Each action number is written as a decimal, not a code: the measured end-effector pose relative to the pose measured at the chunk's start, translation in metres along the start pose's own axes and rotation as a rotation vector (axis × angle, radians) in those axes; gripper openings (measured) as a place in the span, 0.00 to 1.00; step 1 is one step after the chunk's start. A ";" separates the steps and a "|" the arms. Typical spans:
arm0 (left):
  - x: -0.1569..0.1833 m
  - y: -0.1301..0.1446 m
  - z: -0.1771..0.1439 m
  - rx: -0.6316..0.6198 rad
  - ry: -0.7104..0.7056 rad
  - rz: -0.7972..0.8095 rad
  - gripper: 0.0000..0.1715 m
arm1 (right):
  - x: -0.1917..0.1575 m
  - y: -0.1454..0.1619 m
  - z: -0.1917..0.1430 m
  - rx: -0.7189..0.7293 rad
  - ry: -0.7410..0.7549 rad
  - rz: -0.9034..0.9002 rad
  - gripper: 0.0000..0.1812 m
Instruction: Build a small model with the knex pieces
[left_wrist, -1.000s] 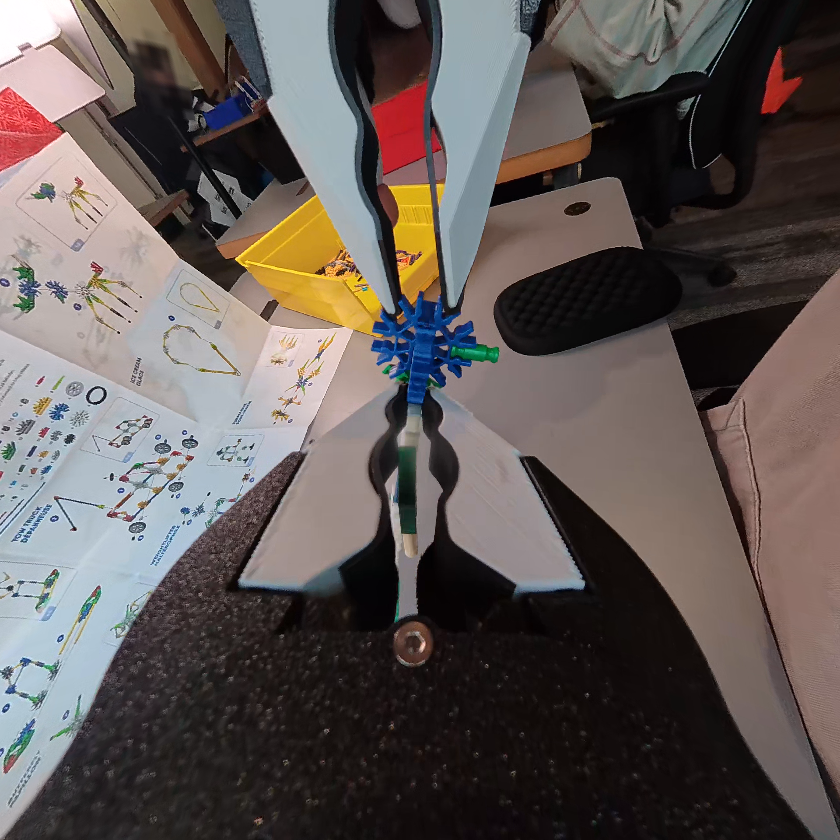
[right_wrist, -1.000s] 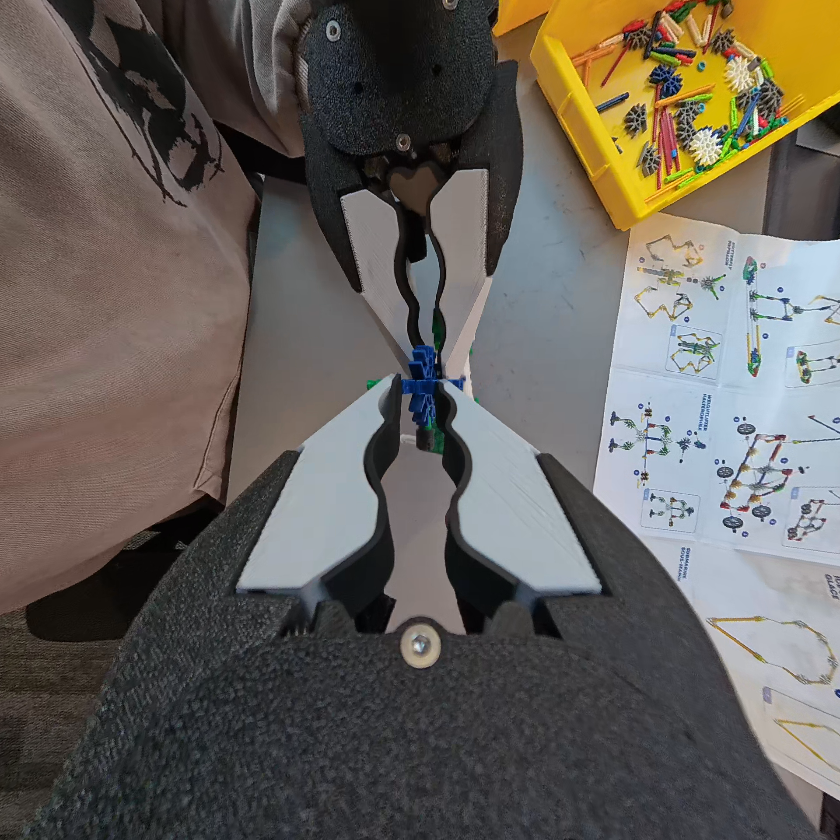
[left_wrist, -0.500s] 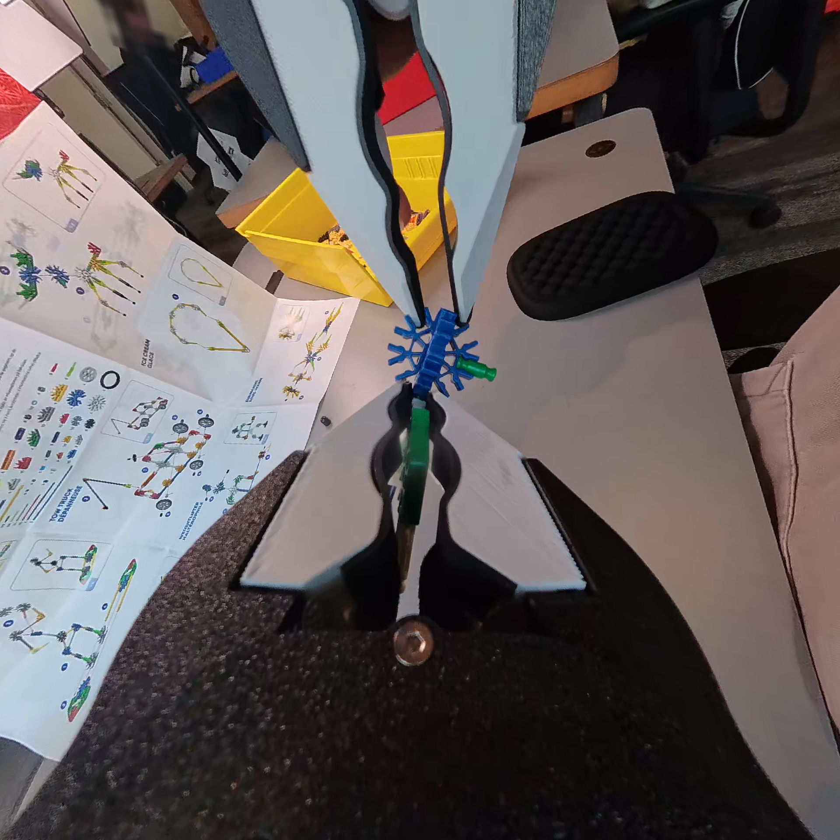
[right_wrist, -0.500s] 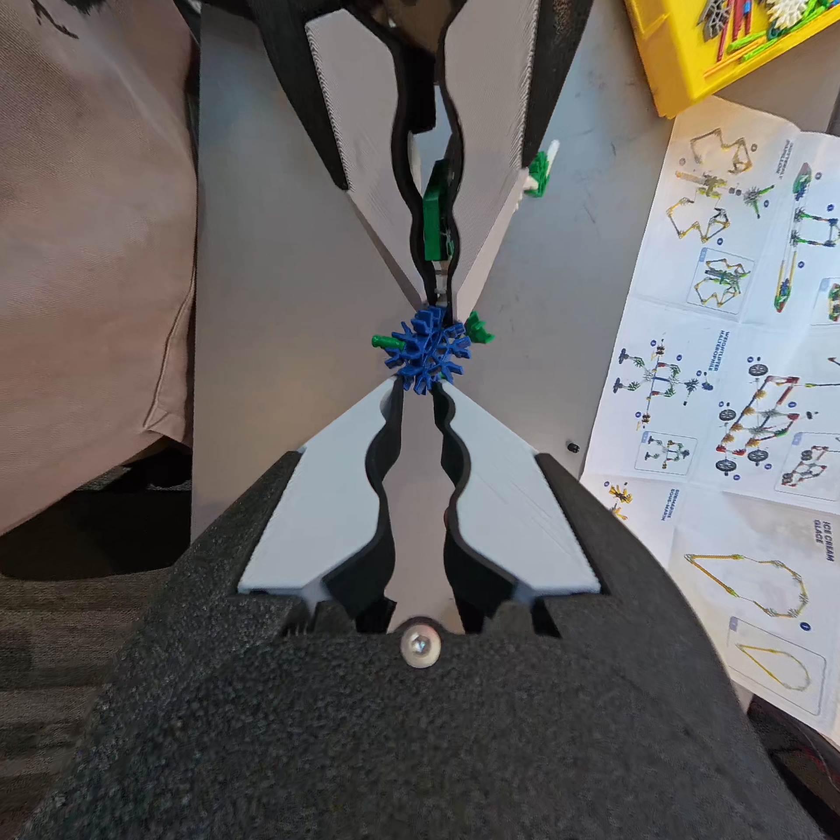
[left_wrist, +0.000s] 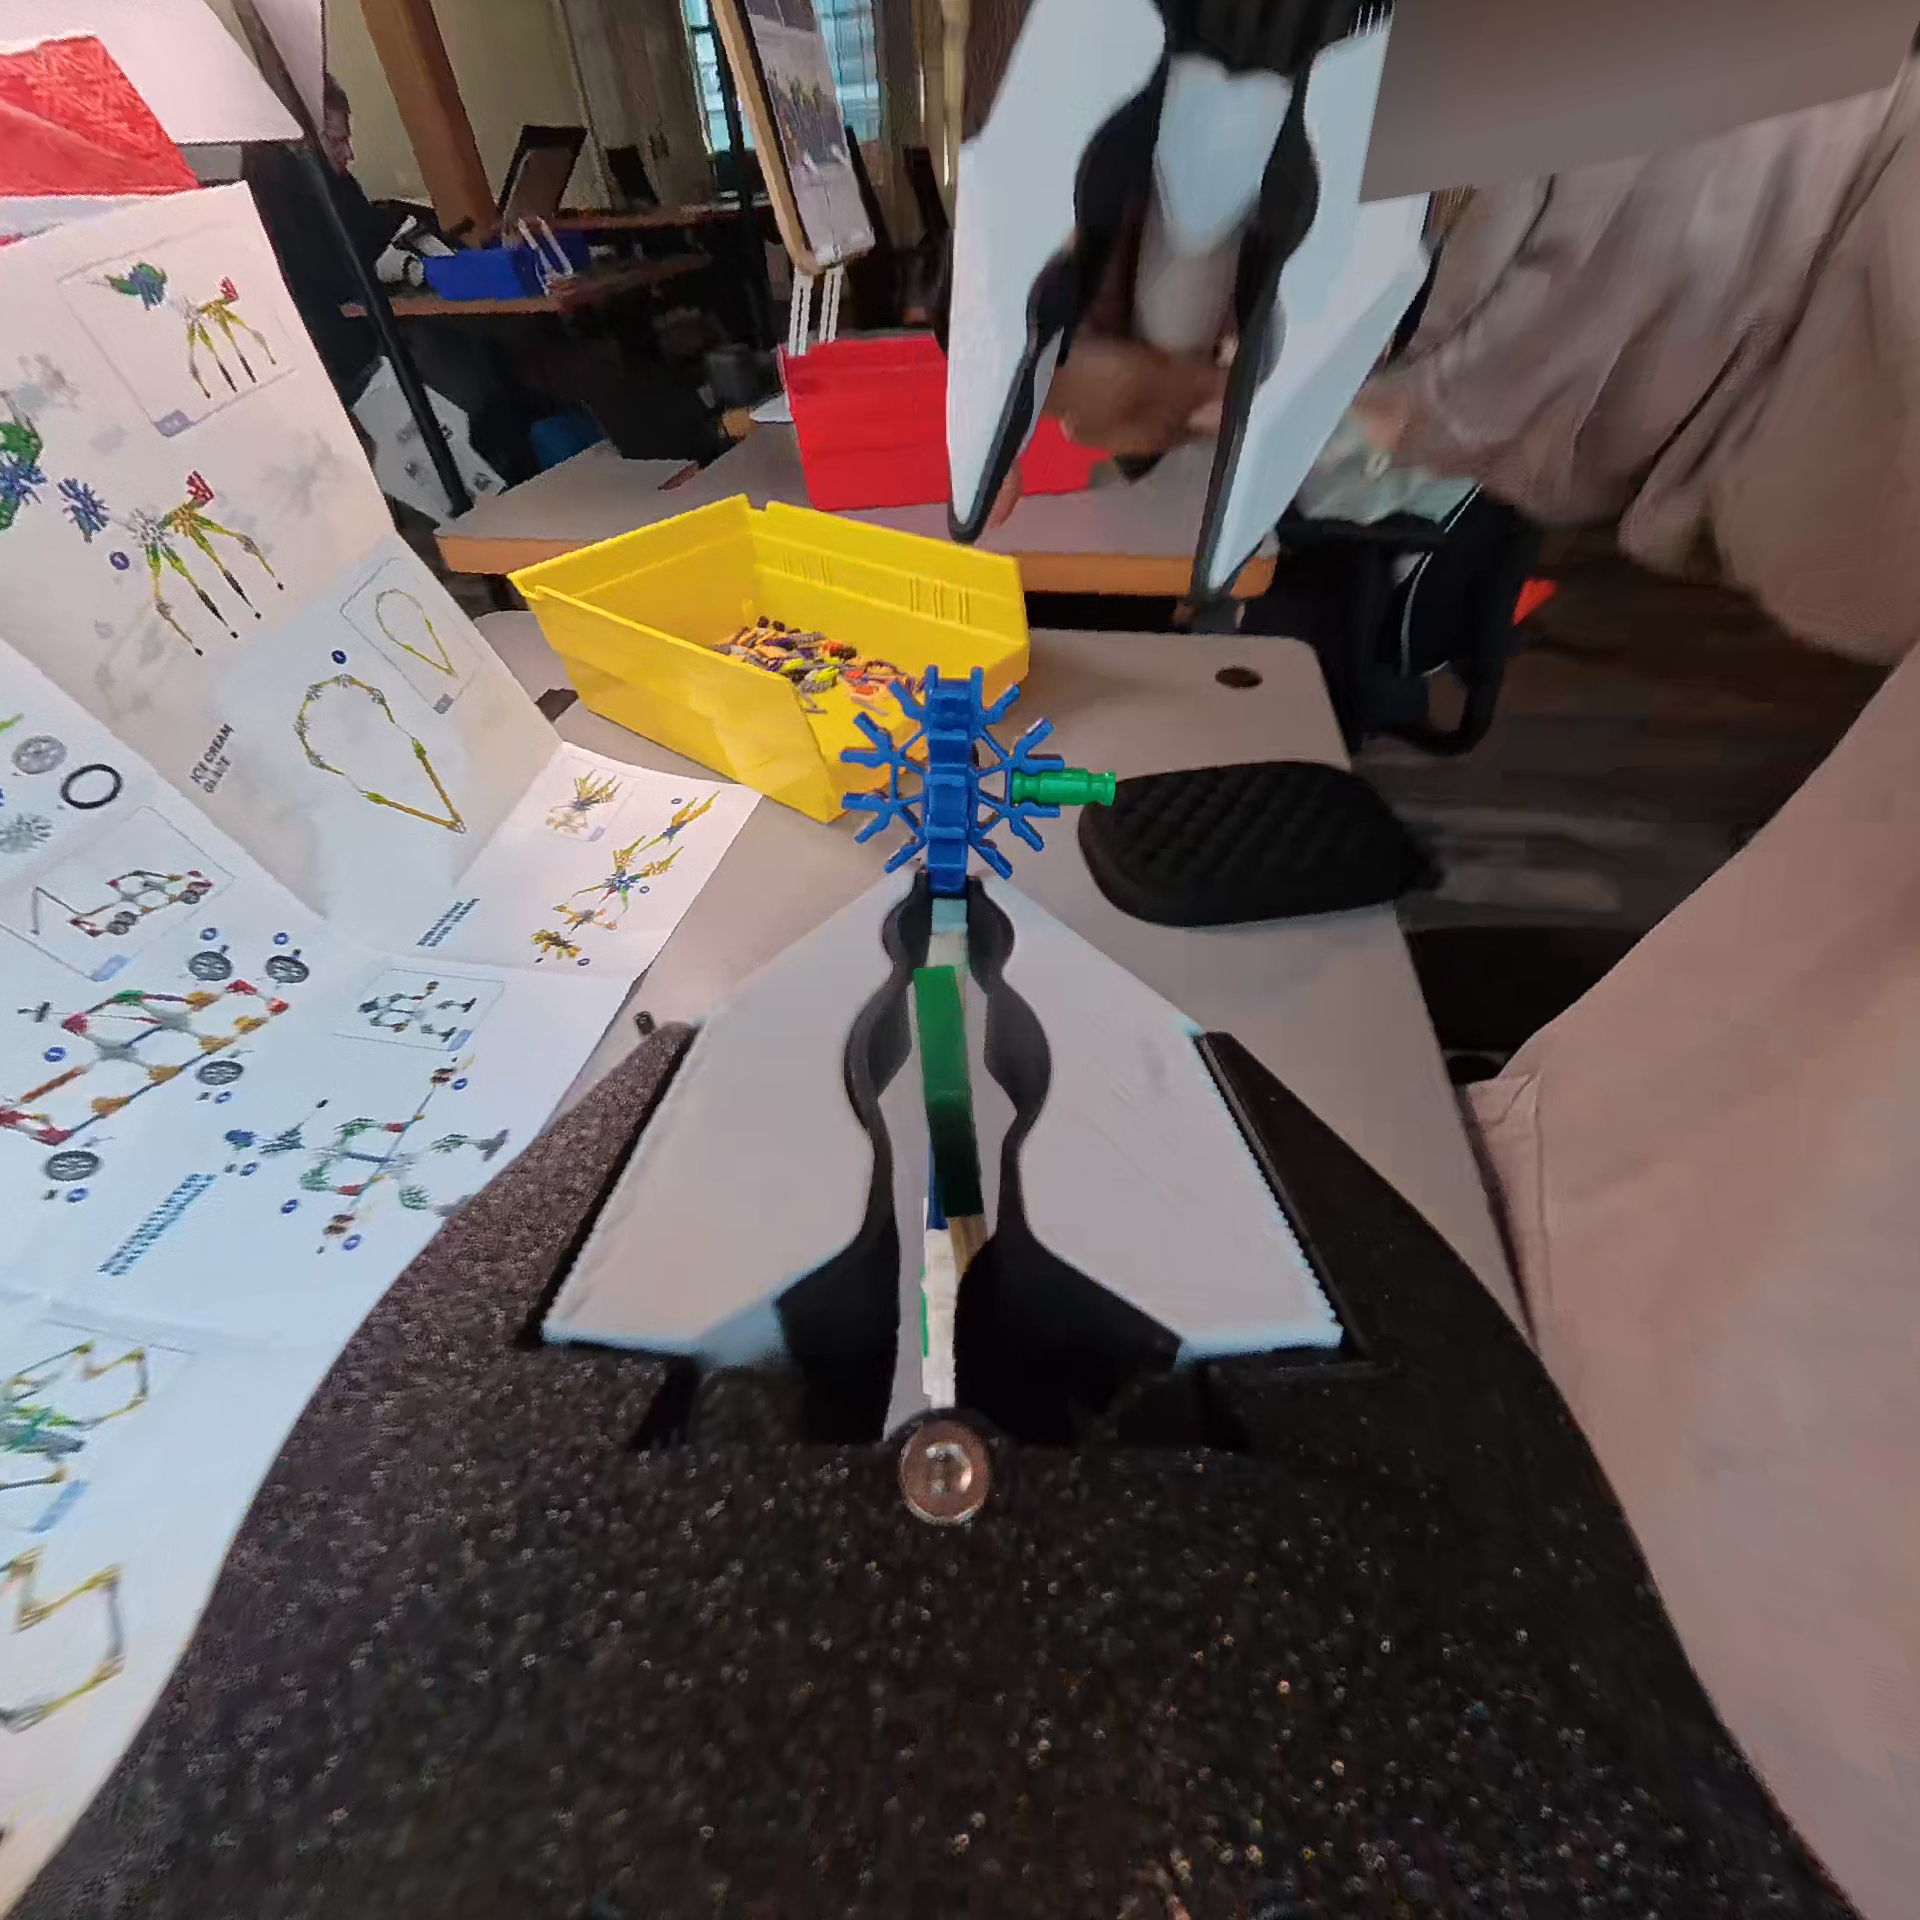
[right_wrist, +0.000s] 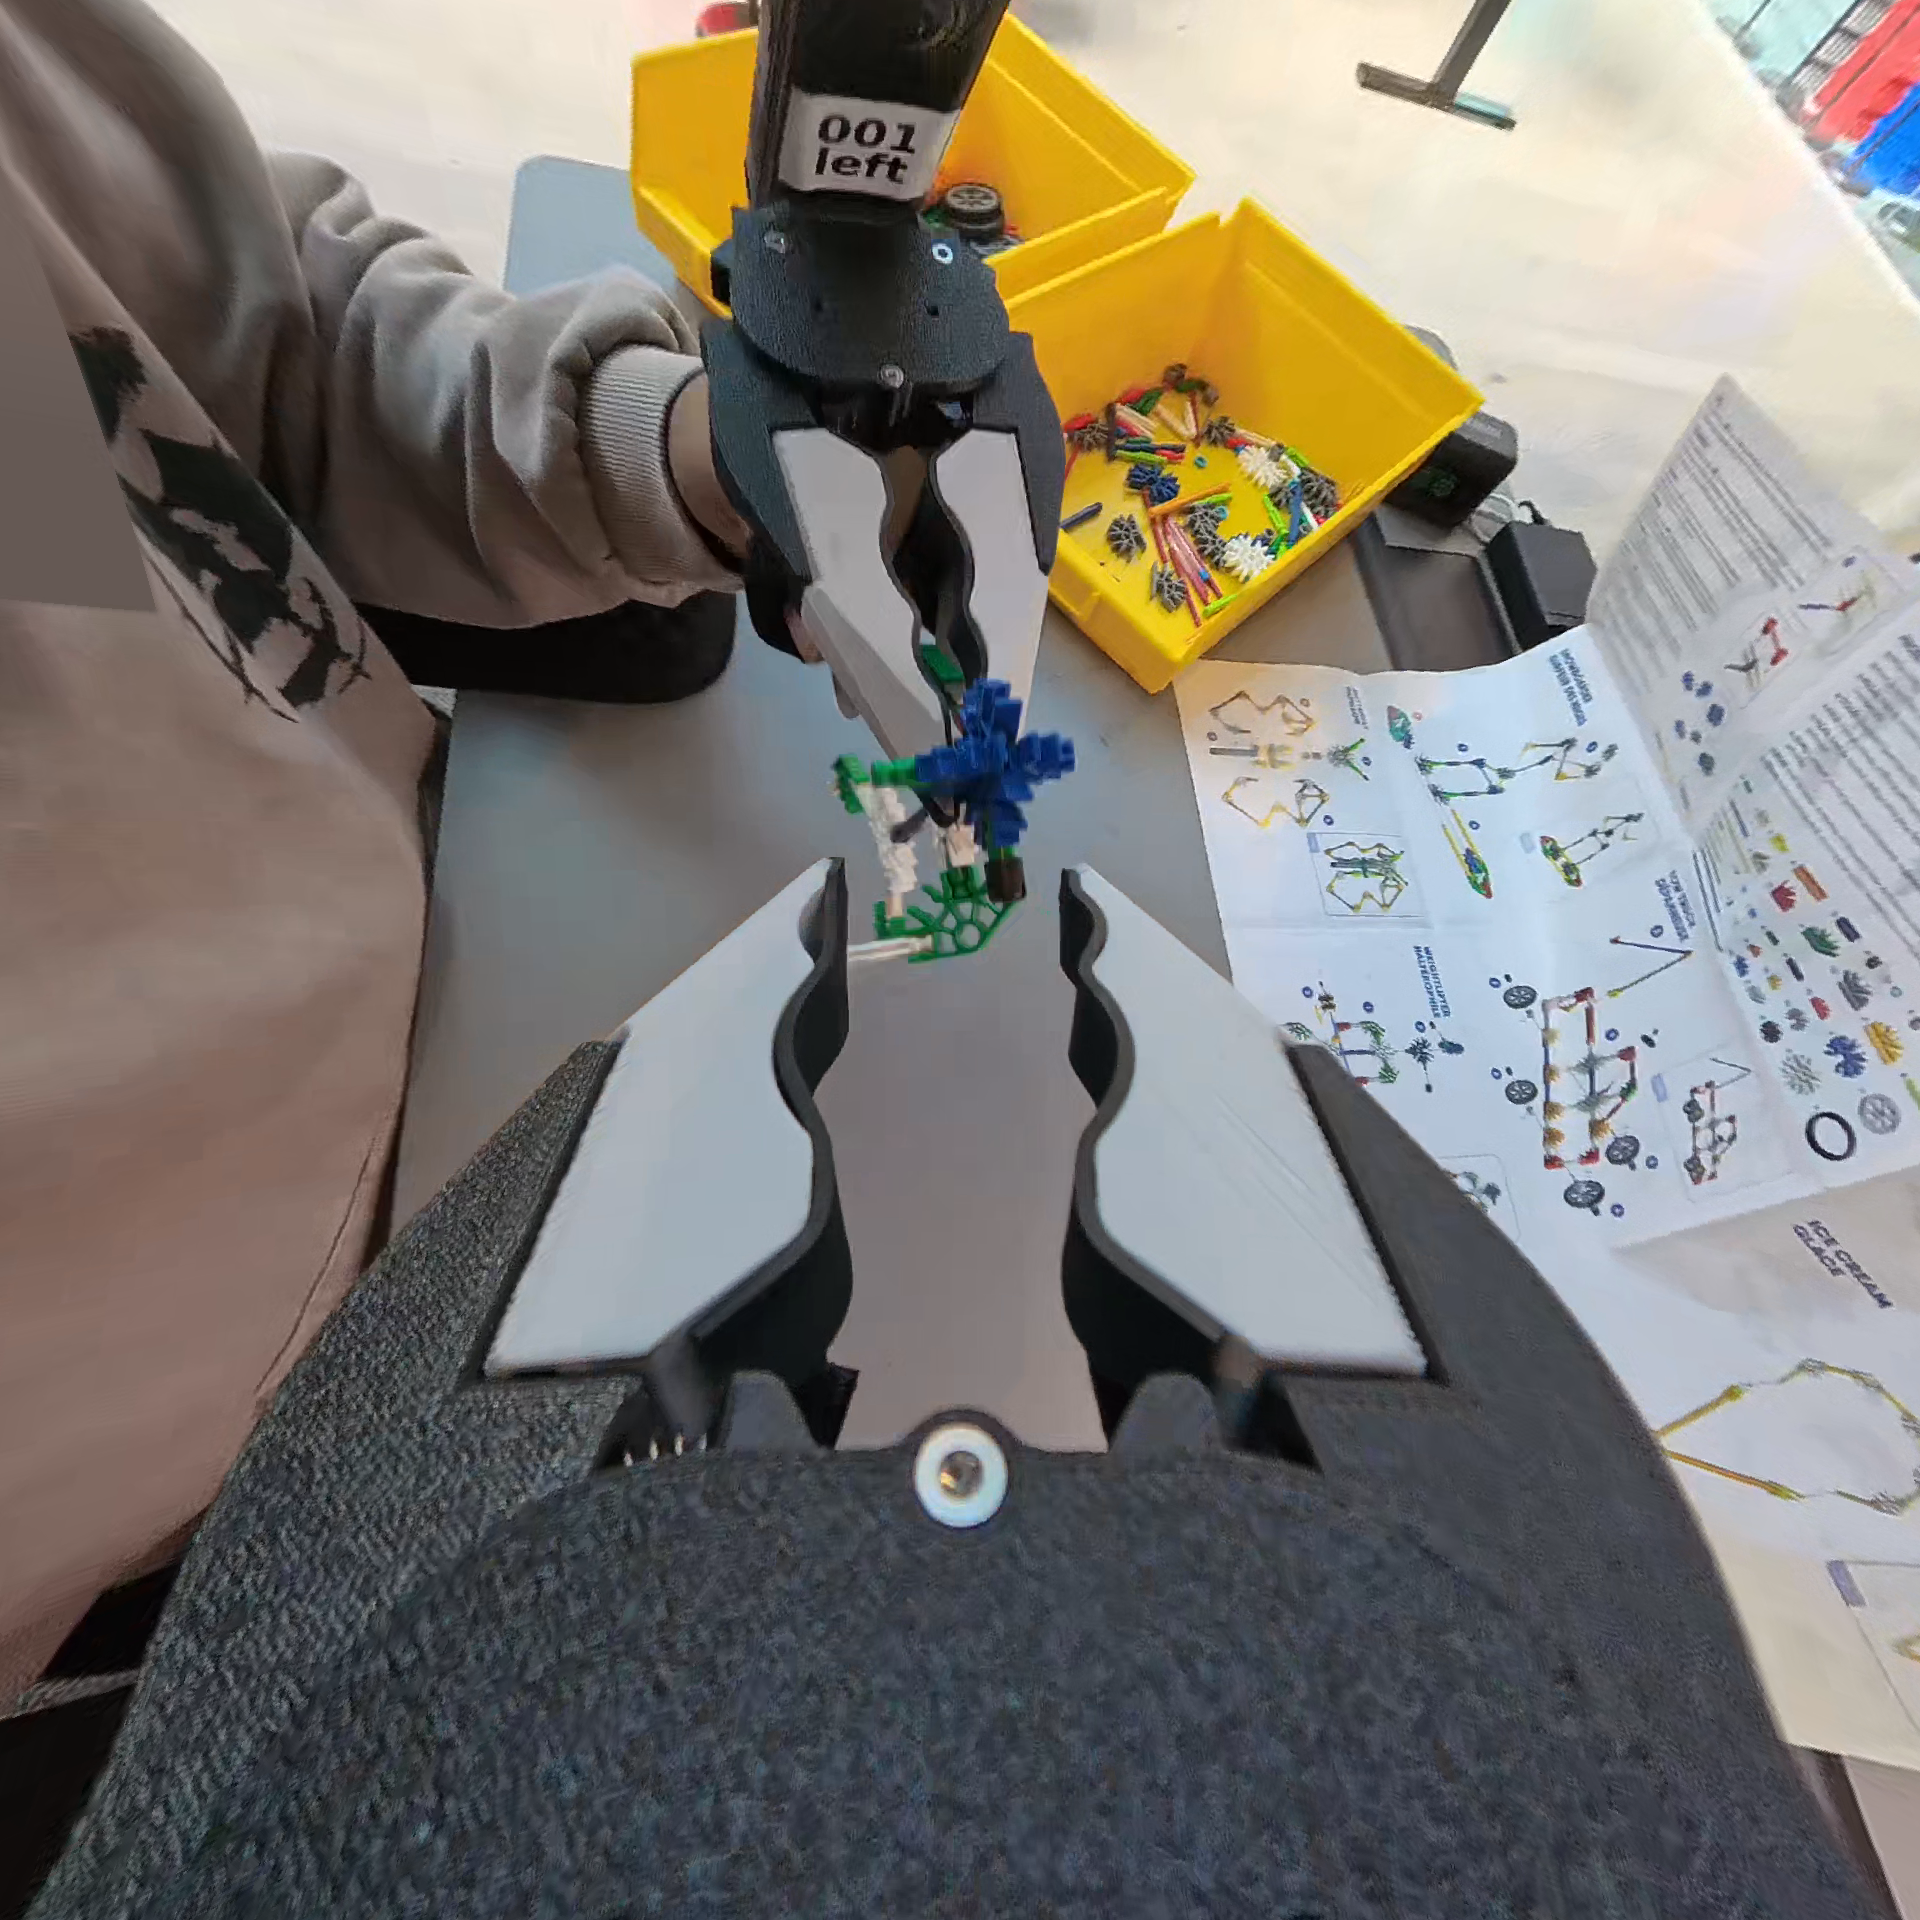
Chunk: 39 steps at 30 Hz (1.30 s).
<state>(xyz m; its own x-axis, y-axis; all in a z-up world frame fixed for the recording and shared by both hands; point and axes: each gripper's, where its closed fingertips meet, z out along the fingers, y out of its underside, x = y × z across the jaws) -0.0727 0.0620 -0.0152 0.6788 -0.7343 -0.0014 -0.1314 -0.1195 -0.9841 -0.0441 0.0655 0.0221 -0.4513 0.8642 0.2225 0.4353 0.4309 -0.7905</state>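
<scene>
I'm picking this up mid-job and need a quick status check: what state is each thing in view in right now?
Left hand-held gripper: shut on the toy model.
Right hand-held gripper: open, empty, apart from the model.
Toy model: held off the table, blue snowflake piece at its tip.
Near yellow bin: open, holding loose pieces.
Instruction sheet: unfolded, partly propped up.
Black pad: flat on the table.

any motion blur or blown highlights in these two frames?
Left wrist view: the right gripper up top is motion-smeared, while the blue snowflake connector stays sharp; wide-angle bending at the edges. Right wrist view: the floor behind the yellow bins is washed out, the toy assembly in the left gripper slightly soft.
</scene>
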 end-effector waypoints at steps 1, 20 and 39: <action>-0.001 -0.003 -0.002 0.038 0.029 -0.058 0.03 | 0.001 0.007 0.006 0.014 0.012 0.007 0.23; -0.017 0.032 0.002 0.186 0.230 -0.532 0.07 | 0.003 0.048 0.080 0.290 -0.474 0.734 0.02; -0.023 0.127 0.017 -0.182 0.291 -0.618 0.03 | 0.021 0.116 0.118 0.294 -0.612 0.962 0.03</action>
<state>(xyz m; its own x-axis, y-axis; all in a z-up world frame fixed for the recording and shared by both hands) -0.0927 0.0745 -0.1436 0.4508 -0.6419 0.6203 0.0801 -0.6630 -0.7443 -0.0954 0.1027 -0.1322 -0.3686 0.4979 -0.7850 0.6403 -0.4762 -0.6027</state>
